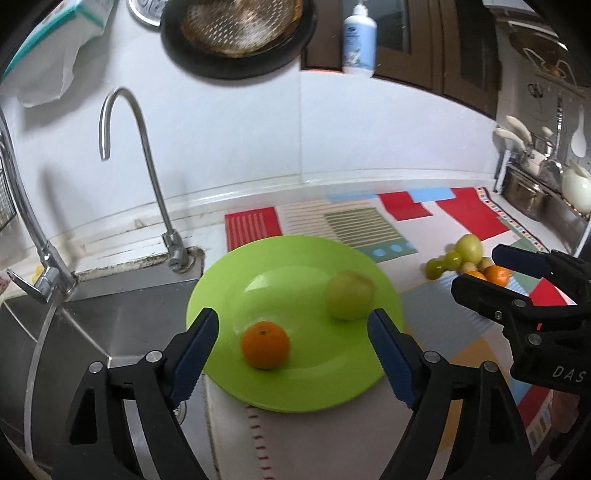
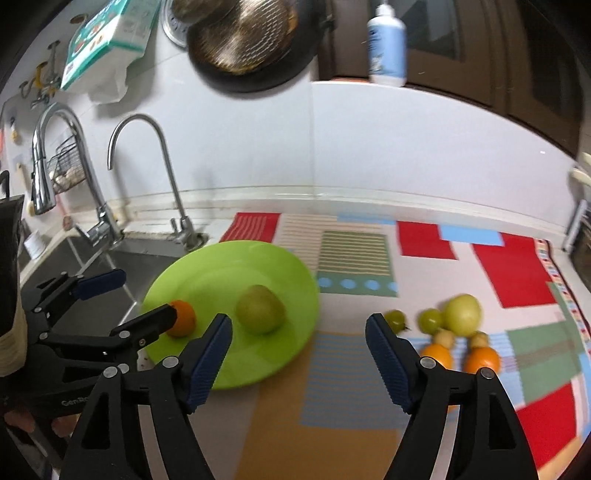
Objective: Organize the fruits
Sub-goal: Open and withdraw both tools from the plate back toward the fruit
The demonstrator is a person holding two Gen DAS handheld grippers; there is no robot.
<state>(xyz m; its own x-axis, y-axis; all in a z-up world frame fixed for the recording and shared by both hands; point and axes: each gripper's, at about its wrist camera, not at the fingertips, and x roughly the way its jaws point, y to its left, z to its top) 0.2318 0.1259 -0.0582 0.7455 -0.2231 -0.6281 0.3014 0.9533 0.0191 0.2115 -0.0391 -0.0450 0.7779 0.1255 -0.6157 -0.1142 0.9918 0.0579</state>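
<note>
Left gripper [image 1: 291,332]: jaws wide apart, nothing between the blue pads; it hangs over the near part of the green plate, with the orange on the plate seen between its fingers but untouched.

Right gripper [image 2: 298,339]: jaws spread as well, empty; it sits above the mat, between the plate and the loose fruit pile.

Green plate [image 1: 229,280]: lies on the worktop at the mat's left end, hard by the sink's edge, its near-left rim reaching past the mat toward the basin.

Orange on plate [image 1: 265,344]: rests on the plate's near-left part, apart from the apple.

Green apple on plate [image 1: 349,294]: sits toward the plate's right side, standing free.

Fruit pile [image 2: 452,328]: loose on the mat toward the worktop's right end, well apart from the plate.

Pile contents: one large pale green apple [image 2: 462,314], small green fruits [image 2: 430,319] just beside it on its left, two oranges [image 2: 482,360] nearer the front, two small yellowish fruits touching them; motion blur softens the outlines.

Mat [image 2: 354,258]: patchwork of red, blue, green and tan, covering the worktop from the sink to the right end.

Sink [image 1: 110,314]: steel basin at the worktop's left end, two curved taps [image 1: 147,147] at its back edge.

Wall: a dark pan [image 1: 236,29] hangs above the plate; a white bottle [image 1: 359,40] stands on the ledge to its right.
</note>
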